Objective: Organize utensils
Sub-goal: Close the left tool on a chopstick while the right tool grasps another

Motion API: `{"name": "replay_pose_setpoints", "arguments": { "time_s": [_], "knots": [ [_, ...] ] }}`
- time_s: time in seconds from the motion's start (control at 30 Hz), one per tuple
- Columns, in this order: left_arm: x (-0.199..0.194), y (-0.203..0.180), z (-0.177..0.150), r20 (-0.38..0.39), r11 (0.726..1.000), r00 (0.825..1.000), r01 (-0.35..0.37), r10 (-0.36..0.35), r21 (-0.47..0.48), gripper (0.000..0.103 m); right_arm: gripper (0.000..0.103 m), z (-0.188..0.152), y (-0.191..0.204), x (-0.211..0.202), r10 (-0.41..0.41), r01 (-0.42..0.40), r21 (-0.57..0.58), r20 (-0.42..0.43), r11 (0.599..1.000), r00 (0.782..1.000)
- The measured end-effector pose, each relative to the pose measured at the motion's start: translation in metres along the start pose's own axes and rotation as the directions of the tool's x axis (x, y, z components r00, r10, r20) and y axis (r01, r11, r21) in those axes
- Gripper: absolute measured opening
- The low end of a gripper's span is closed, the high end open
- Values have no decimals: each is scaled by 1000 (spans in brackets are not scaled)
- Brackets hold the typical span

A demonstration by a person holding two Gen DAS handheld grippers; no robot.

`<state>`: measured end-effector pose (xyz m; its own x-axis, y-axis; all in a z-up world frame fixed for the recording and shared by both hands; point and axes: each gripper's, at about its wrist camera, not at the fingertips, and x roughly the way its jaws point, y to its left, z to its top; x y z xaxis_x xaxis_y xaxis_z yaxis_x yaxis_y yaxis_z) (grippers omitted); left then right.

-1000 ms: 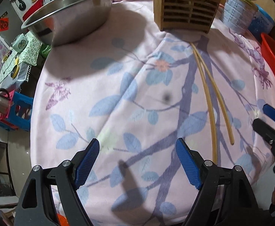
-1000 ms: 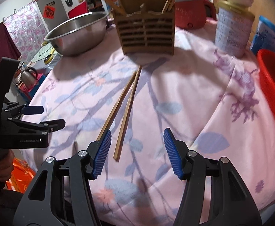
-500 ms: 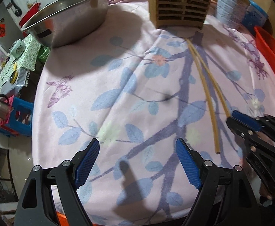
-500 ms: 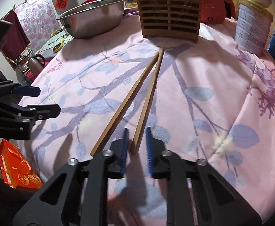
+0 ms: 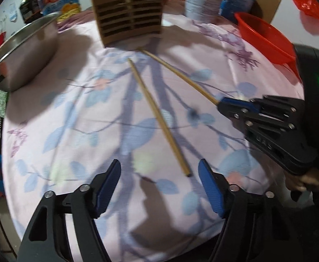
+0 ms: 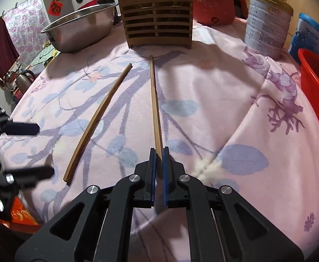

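A round table draped in a pink cloth printed with blue leaves and purple branches [image 6: 225,100] carries everything. At its far left edge stands a wide stainless-steel bowl [image 6: 81,30], and at the far edge, middle, a slatted wooden utensil holder [image 6: 158,29] with sticks poking out of its top. Right of the holder along the far edge sit a red electric pot [image 6: 216,7], a tall cylindrical tin with a pale label [image 6: 267,29] and a blue-and-white canister [image 6: 307,37]; a red plastic basket [image 6: 318,91] overhangs the right edge.

Two bamboo chopsticks lie on the cloth in front of the holder. The right gripper [image 6: 158,152] has its blue pads closed tight on the near end of the straighter chopstick [image 6: 154,100], whose far tip reaches almost to the holder's foot. The left gripper [image 5: 159,179] is closing, its pads apart and touching nothing, with the near tip of the second, loose chopstick [image 5: 157,115] lying between them near the front edge.
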<state>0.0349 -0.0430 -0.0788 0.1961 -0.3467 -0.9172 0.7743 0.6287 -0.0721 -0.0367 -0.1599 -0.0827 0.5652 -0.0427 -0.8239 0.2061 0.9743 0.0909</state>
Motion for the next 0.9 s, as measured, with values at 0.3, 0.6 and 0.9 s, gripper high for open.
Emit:
{"name": "replay_pose_setpoints", "arguments": {
  "time_s": [0.3, 0.6, 0.9],
  "knots": [
    [17, -9, -8, 4, 999, 1000, 27, -27, -46, 25, 10, 0, -15, -2, 40, -40, -8, -27, 999, 999],
    [15, 21, 2, 9, 988, 999, -38, 40, -149, 6, 18, 0, -22, -7, 70, -71, -5, -17, 997, 997],
    [17, 26, 2, 20, 985, 998, -47, 51, -165, 10, 21, -3, -20, -6, 59, -60, -8, -7, 998, 998]
  ]
}}
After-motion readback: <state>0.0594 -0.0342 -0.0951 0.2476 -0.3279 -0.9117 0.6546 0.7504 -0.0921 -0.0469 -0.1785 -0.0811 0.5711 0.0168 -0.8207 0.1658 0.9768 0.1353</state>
